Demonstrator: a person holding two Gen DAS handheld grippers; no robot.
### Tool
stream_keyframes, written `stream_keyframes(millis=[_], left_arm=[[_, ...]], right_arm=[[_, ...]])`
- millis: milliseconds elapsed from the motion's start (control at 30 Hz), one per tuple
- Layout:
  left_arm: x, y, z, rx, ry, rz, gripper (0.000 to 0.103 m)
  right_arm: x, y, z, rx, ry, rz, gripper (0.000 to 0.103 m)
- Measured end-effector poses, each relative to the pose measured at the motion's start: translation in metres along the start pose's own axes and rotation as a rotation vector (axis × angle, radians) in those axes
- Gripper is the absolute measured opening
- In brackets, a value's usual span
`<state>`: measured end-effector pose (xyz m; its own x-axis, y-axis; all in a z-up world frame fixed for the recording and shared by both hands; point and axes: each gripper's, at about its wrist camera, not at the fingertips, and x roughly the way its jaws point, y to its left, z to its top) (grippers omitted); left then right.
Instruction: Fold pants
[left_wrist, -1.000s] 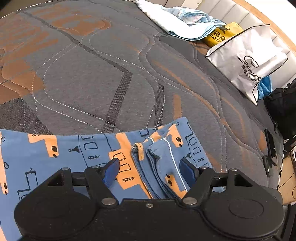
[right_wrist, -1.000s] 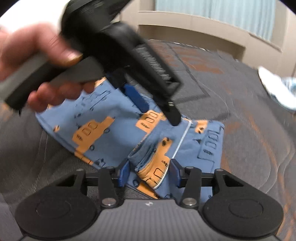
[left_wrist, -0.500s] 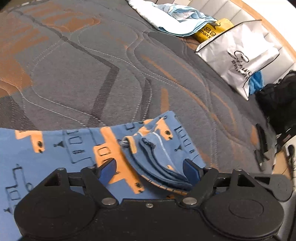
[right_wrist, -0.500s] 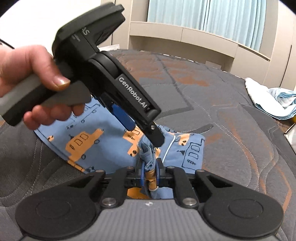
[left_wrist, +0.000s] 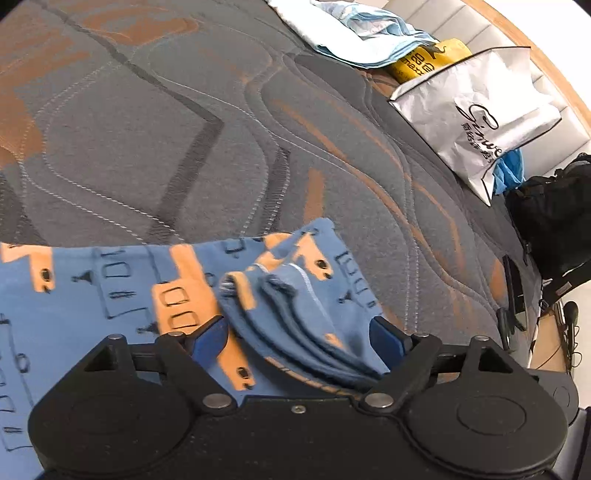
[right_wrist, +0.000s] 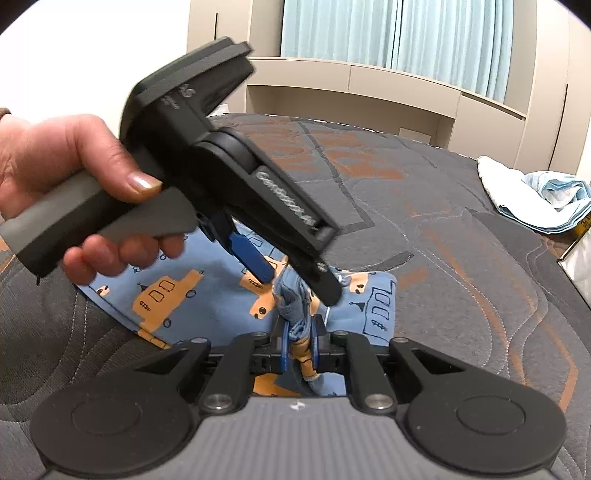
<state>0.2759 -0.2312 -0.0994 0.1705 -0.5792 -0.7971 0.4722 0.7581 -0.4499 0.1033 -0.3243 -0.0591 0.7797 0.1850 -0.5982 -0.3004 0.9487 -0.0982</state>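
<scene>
Pants (left_wrist: 110, 295) on the bed (left_wrist: 147, 129), bunched corner clamped in the right claw (right_wrist: 298, 345), left claw (left_wrist: 299, 338) just widened apart around that bunch, ungripped; handover step judged underway, next the fold must be carried across.

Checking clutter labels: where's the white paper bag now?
Left wrist view, upper right: white paper bag lies at the bed's far edge, between a yellow packet and a black bag.

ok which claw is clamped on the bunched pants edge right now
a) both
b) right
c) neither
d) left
b: the right claw is pinched shut on the pants, while the left claw stands wide open around the folds without pressing them.
</scene>
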Motion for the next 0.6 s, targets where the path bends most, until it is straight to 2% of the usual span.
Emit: stream_keyframes(millis=[133, 200, 367, 600], left_arm=[[0.007, -0.008, 0.003, 0.001, -0.001, -0.011, 0.088], [0.01, -0.01, 0.005, 0.0, -0.002, -0.021, 0.083], [0.018, -0.013, 0.005, 0.019, 0.011, 0.023, 0.047], [0.016, -0.002, 0.001, 0.007, -0.01, 0.018, 0.025]], right_arm=[[0.001, 0.001, -0.002, 0.006, 0.0, 0.0, 0.013], [0.001, 0.001, -0.004, 0.009, 0.003, 0.001, 0.013], [0.005, 0.0, -0.007, 0.019, 0.021, 0.001, 0.013], [0.011, 0.003, -0.014, 0.045, 0.04, 0.014, 0.013]])
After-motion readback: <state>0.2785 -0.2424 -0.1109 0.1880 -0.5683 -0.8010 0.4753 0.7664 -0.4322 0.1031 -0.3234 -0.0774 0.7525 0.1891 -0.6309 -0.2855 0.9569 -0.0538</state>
